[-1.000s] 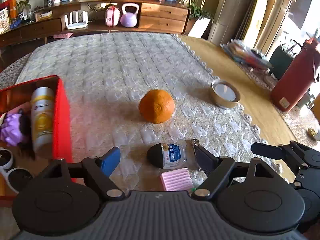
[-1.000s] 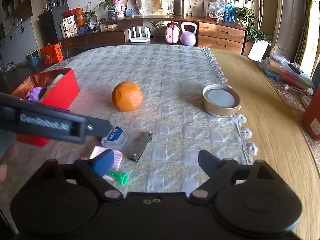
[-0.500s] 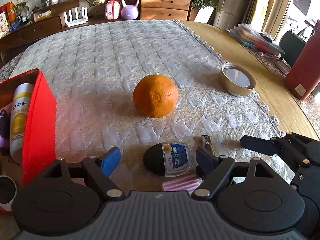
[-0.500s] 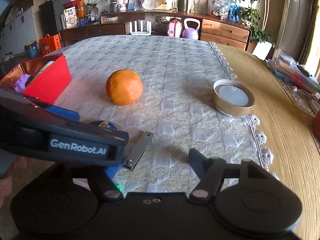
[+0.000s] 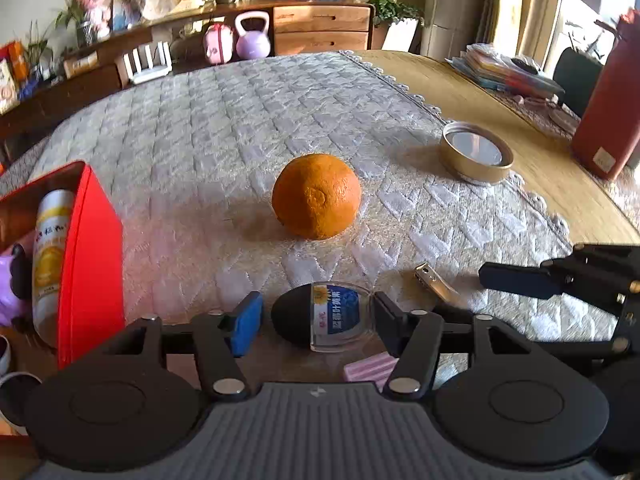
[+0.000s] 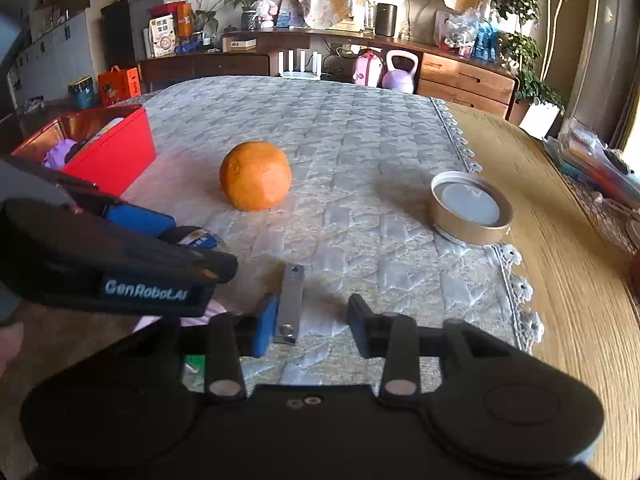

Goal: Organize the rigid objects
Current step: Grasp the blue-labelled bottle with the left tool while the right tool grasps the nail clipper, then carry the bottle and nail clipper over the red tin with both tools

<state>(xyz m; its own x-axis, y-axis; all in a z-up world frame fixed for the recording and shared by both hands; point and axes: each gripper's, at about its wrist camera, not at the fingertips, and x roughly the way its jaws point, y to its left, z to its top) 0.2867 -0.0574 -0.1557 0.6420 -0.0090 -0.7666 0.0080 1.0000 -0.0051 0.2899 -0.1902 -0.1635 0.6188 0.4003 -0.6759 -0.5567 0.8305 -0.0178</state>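
A flat silver metal clip [image 6: 290,304] lies on the quilted cloth [image 6: 320,140] at lower centre. It sits between the right claw [image 6: 312,326] fingers, which have just been closing, against the blue left pad. Its long axis runs up the frame. The left claw [image 5: 316,318], also closing, brackets a round black-and-clear case [image 5: 324,316]; contact unclear.

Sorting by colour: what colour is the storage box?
Red box, clearest in the right wrist view.

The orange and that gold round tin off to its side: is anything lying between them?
Nothing: in both wrist views only bare quilted cloth runs from the orange to the tin, which sits at the cloth's lace edge.
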